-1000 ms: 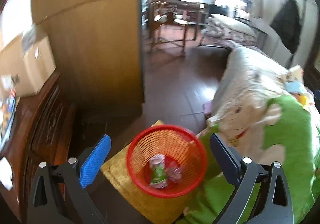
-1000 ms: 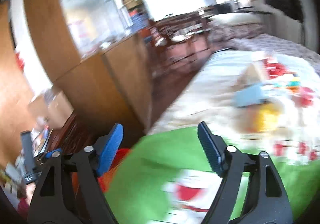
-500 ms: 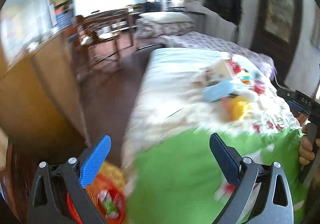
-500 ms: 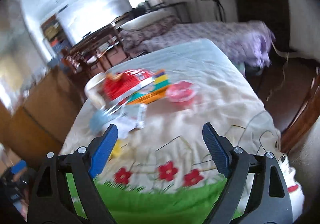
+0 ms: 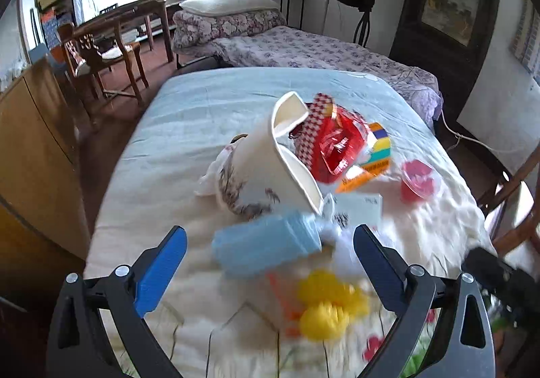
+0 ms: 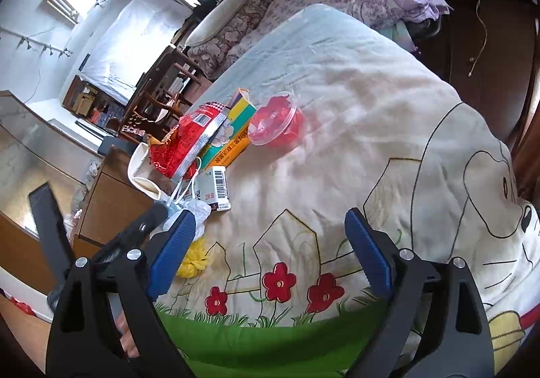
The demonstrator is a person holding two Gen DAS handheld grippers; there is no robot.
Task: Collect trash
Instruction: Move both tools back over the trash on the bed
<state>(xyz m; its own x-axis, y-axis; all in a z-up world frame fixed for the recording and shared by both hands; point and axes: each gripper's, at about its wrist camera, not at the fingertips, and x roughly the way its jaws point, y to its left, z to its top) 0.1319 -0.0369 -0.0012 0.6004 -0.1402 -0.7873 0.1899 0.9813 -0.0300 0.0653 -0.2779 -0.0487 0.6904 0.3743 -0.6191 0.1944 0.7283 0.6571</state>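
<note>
Trash lies in a pile on the bed quilt (image 5: 202, 128): a crushed white paper cup (image 5: 266, 165), a light blue pack (image 5: 266, 244), a red snack bag (image 5: 337, 142), a colourful carton (image 5: 374, 155), a clear cup with red contents (image 5: 418, 179), a white barcode packet (image 5: 357, 209) and a yellow wrapper (image 5: 327, 303). My left gripper (image 5: 268, 266) is open and empty, hovering just before the blue pack. My right gripper (image 6: 270, 256) is open and empty above the quilt (image 6: 371, 101), right of the pile; the red snack bag (image 6: 189, 138) and clear cup (image 6: 275, 123) show there.
A second bed with a purple floral cover (image 5: 320, 51) stands behind. A wooden cabinet (image 5: 30, 142) lines the left, with a chair (image 5: 98, 54) and table beyond. A dark wooden chair frame (image 5: 513, 182) stands at the right of the bed.
Both grippers swung from the red basket on the floor up and right to the bed. The basket left view and the trash pile came into view. Both stay open.
</note>
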